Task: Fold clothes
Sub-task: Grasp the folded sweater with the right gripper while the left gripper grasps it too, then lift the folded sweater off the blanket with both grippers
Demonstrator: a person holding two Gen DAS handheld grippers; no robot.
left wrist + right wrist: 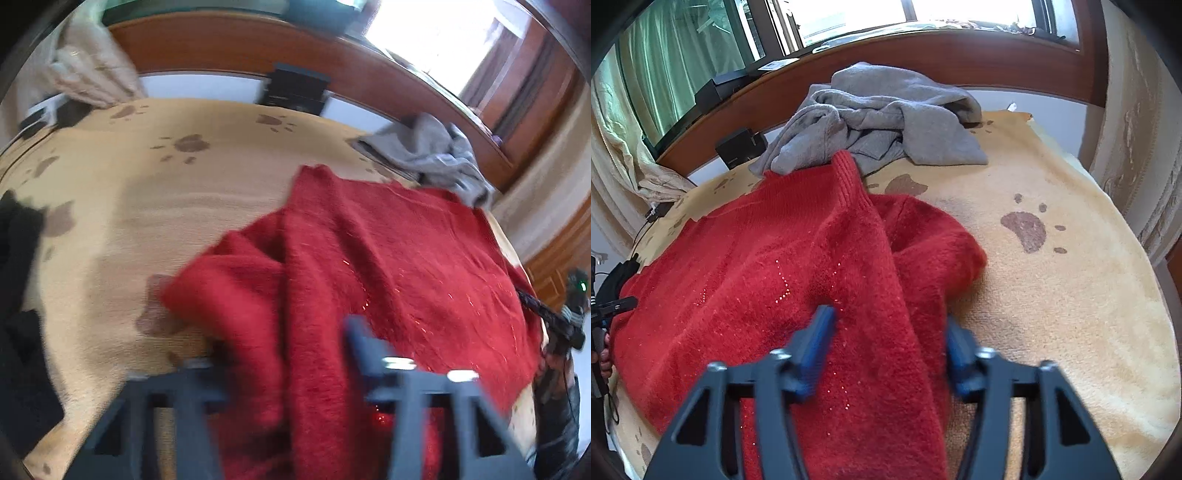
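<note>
Right wrist: red sweater (798, 266) between right hand-held gripper (886, 343) fingers.

A tan blanket (1071, 295) with brown paw prints (1025, 230) covers the bed. Beyond it runs a curved wooden headboard (923, 55), with a bright window (849, 14) and green curtain (676, 62) behind.

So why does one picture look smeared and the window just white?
Left wrist view: motion blur smears the red sweater and the hand-held gripper; the window is blown out. Right wrist view: sharper, though its window glares too; fisheye bends the wooden ledge.
</note>
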